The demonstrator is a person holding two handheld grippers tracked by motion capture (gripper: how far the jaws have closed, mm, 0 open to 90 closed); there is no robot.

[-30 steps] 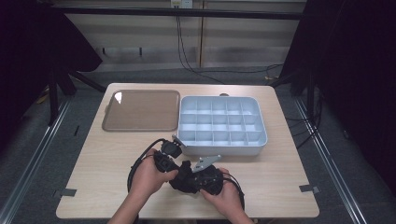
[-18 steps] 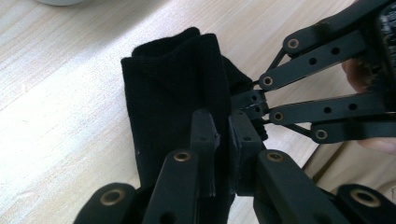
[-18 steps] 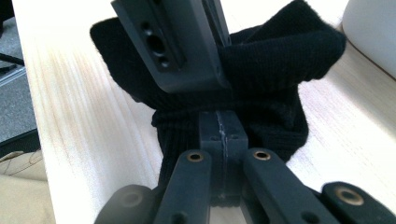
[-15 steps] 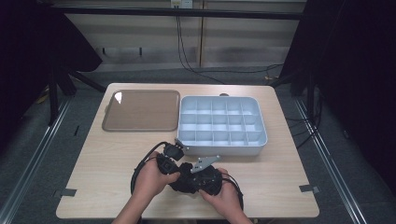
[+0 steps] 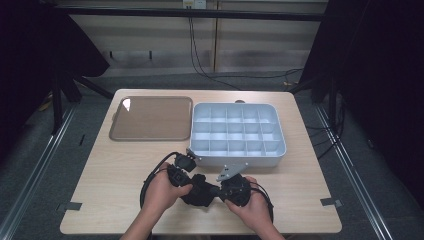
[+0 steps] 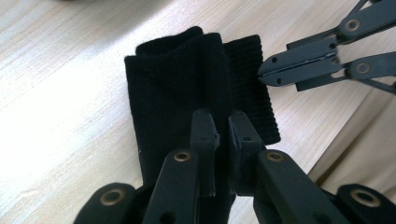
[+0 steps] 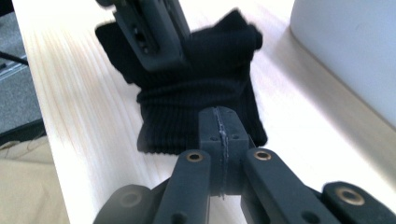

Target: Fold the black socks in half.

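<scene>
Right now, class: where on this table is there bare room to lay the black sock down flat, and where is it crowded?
Bare wood lies left of the hands, below the brown tray, and at the near right corner, below the compartment box. The tray's own surface is bare too. It is crowded at the near middle: left gripper and right gripper hold the black sock close against the box's front wall.

A pale wooden tabletop carries three things. A shallow brown tray lies at the far left, and just beside it on the right sits a light grey compartment box with a grid of open cells. Near the front edge lies a folded black sock.
</scene>
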